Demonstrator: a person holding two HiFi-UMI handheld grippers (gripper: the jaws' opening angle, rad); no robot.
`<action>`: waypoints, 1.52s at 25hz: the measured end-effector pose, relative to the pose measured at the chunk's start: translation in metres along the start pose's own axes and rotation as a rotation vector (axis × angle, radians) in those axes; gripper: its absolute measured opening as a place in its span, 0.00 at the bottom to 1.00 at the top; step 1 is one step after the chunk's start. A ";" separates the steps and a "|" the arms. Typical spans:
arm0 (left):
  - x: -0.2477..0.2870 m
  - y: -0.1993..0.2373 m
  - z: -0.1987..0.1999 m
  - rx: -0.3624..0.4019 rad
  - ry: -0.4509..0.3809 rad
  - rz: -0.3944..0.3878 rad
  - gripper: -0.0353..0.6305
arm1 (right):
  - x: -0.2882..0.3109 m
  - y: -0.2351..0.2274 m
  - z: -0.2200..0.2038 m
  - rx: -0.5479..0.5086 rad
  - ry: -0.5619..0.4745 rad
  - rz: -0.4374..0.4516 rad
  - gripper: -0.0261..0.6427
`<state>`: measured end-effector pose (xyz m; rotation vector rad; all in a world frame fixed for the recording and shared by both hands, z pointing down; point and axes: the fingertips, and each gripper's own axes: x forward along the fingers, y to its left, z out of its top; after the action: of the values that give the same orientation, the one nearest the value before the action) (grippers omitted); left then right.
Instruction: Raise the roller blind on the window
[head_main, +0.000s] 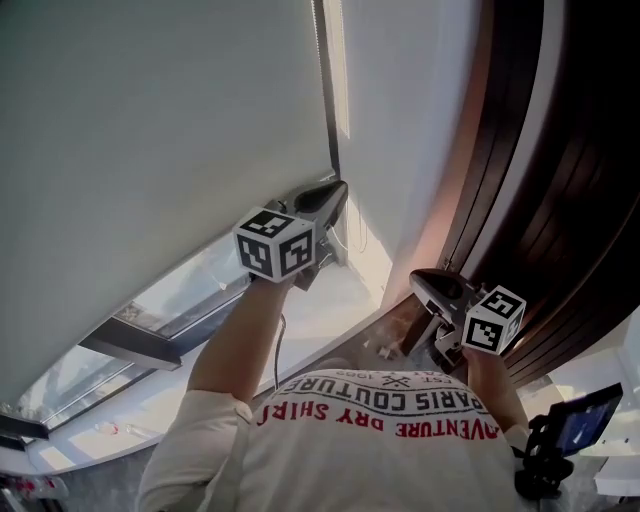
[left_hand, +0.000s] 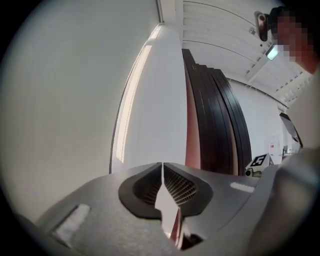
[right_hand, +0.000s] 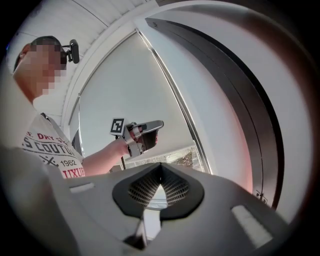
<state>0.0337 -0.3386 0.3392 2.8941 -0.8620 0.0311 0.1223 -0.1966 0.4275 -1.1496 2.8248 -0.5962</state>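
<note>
Blind (head_main: 150, 150) nearly down: light, limp.
Left gripper (head_main: 335, 192) and right gripper (head_main: 425, 282) pressed together, empty; hold likely at stiff bottom edge.

- A dark brown ribbed panel (head_main: 560, 180) is seen at the right.
- A white wall strip (head_main: 410, 120) is set just beside it.
- A white T-shirt (head_main: 380, 450) with red lettering is worn.
- A small black screen (head_main: 588, 420) is mounted at the lower right.
- A ceiling lamp (left_hand: 272, 51) is lit overhead.
</note>
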 end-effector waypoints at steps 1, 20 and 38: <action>0.001 0.006 0.004 -0.008 -0.005 0.007 0.12 | 0.001 0.001 -0.001 0.008 -0.002 0.001 0.05; 0.105 0.049 0.020 0.052 0.065 0.021 0.27 | 0.015 -0.043 0.005 0.054 0.007 -0.027 0.05; 0.086 0.032 0.011 0.059 0.088 -0.036 0.06 | 0.008 -0.041 0.009 0.027 0.008 -0.011 0.05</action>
<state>0.0884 -0.4131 0.3363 2.9368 -0.8065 0.1821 0.1455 -0.2312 0.4351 -1.1616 2.8100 -0.6385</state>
